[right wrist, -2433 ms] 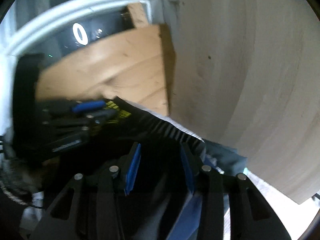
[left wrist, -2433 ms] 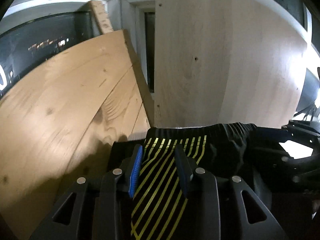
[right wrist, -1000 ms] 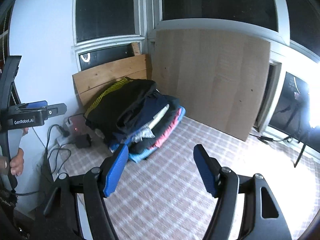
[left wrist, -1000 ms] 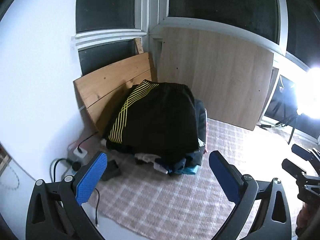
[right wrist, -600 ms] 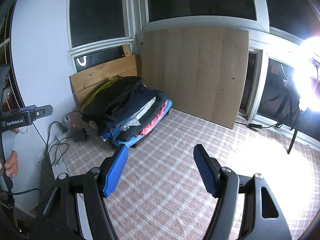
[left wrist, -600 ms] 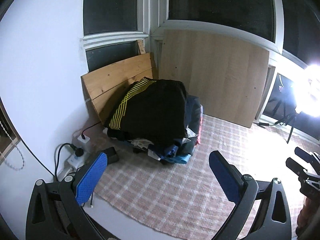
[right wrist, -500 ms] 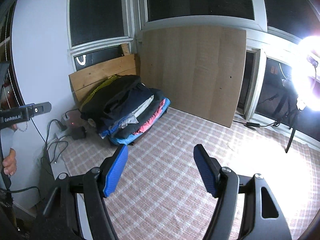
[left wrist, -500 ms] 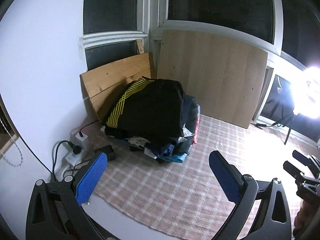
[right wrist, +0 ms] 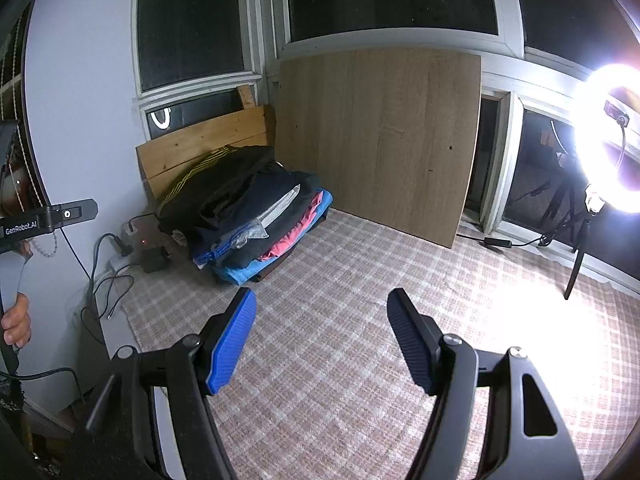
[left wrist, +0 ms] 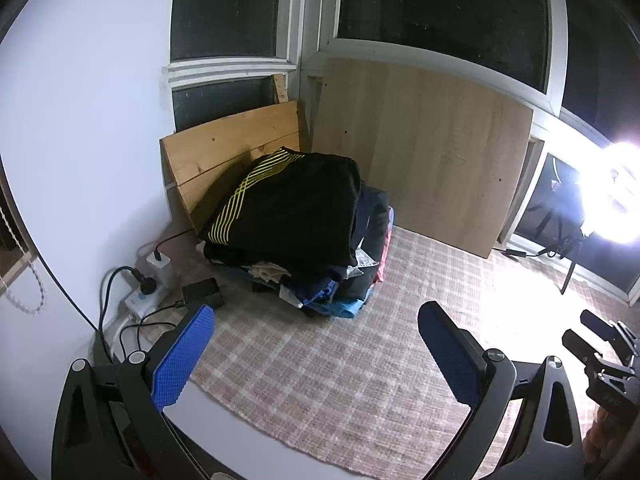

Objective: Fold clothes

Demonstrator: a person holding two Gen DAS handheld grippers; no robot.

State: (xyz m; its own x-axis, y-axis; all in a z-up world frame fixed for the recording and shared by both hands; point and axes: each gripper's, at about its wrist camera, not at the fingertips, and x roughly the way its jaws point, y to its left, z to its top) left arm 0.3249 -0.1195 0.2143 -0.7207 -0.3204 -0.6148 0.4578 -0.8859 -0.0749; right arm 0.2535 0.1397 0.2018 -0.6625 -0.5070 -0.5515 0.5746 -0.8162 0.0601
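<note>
One stack of folded clothes (left wrist: 304, 236) sits on a checked woven rug (left wrist: 320, 368) in the corner of a room, its back against two wooden boards: a low pine board (left wrist: 224, 148) to the left and a taller pale board (left wrist: 424, 160) to the right. On top of the stack lies a black garment with yellow stripes (left wrist: 288, 204); beneath it are dark, white, pink and blue layers. Left of the stack, by the white wall, a power strip (left wrist: 140, 300) with plugged cables lies on the floor. Both tools are held well back from the stack, above the rug. The left gripper (left wrist: 316, 356) has its blue-padded jaws spread wide and holds nothing. The right gripper (right wrist: 322, 340) is likewise spread wide and empty. A bright ring light (right wrist: 612, 136) glares at far right, near dark windows.
</note>
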